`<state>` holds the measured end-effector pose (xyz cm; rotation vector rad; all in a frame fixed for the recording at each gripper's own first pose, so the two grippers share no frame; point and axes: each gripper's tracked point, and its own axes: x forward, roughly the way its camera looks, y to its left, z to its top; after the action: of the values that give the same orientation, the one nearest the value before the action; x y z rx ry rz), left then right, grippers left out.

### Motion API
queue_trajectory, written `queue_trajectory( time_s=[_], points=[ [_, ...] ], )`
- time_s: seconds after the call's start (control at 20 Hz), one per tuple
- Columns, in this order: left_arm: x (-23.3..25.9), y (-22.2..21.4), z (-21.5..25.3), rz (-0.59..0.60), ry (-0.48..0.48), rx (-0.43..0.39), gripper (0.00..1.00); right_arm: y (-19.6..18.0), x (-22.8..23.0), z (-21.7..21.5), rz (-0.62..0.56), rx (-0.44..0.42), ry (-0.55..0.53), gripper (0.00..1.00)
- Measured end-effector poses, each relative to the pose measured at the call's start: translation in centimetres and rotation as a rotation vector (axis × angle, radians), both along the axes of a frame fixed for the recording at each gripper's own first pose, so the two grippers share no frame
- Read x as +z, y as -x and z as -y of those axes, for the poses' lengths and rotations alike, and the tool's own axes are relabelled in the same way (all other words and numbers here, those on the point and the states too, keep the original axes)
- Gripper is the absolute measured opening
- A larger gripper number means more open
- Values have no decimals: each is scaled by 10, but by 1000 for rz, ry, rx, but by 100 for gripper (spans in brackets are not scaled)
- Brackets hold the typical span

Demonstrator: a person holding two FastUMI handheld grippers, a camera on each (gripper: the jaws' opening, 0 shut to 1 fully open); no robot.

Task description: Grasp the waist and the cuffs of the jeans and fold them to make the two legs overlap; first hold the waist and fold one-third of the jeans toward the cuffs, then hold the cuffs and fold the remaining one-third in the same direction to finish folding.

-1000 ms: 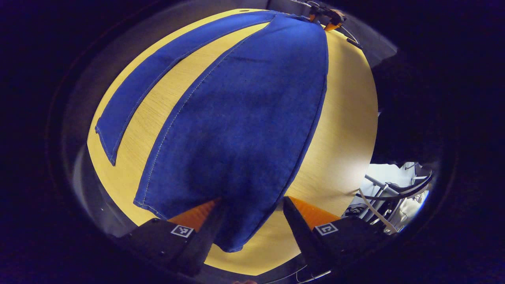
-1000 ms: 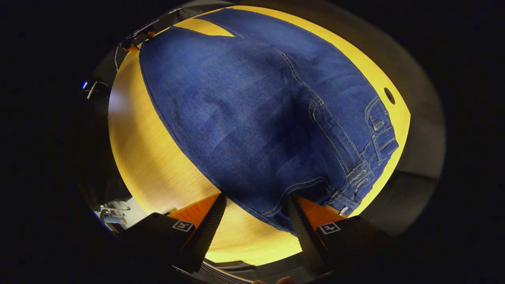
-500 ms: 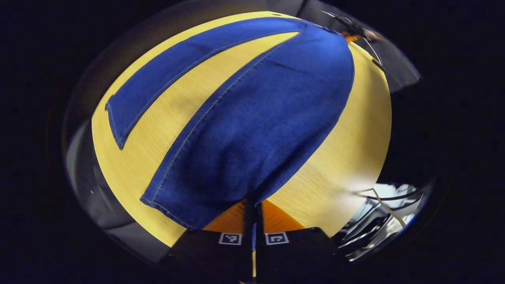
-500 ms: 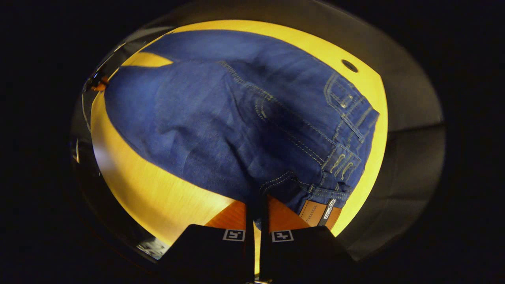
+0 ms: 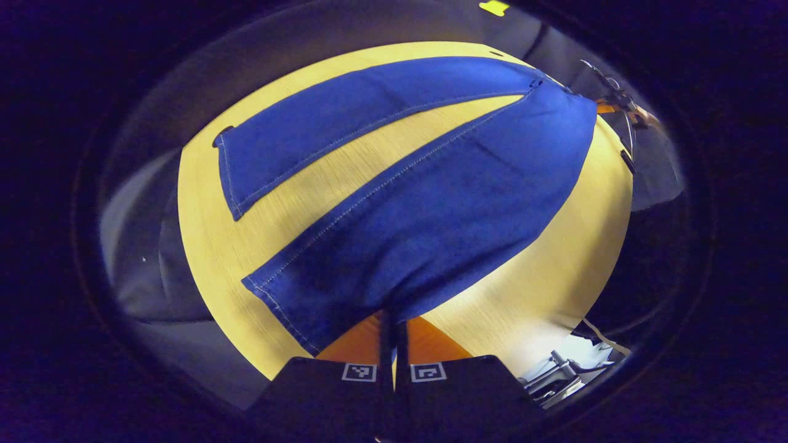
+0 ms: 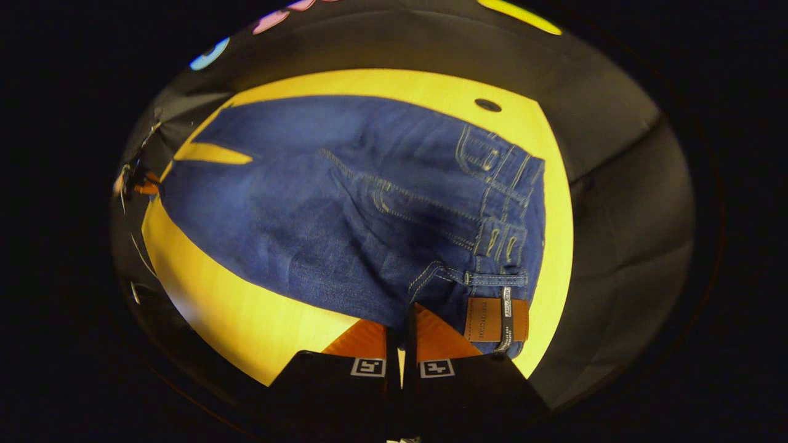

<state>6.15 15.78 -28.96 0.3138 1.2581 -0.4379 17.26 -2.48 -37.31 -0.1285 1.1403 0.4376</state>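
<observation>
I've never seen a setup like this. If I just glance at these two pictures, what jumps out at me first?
First, the blue jeans spread over a yellow wooden table, the two legs splayed apart in a V in the left gripper view. Next, each gripper pinching an edge of the denim: the left gripper shut on the near leg's cuff, the right gripper shut on the waist beside the brown leather patch.

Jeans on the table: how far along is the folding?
Early stage. The jeans lie spread, legs apart on the table. The left gripper has pinched the near leg's cuff; the right gripper has pinched the waist. Overlapping the legs and both third-folds remain.
</observation>
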Motion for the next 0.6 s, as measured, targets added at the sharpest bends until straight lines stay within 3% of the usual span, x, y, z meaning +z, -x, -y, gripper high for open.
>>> queue_trajectory(
  time_s=[0.2,0.35,0.45,0.6],
  points=[
    [43,-59,-13,116,49,152,6,-36,42,-6,99,-20,-40,6],
    [71,-116,-26,215,11,206,6,-74,70,-13,173,-31,-45,5],
    [81,-155,-28,266,-7,246,6,-107,85,-17,213,-53,-37,5],
    [89,-215,-28,292,43,377,6,-168,76,-23,264,-74,4,6]
  ],
)
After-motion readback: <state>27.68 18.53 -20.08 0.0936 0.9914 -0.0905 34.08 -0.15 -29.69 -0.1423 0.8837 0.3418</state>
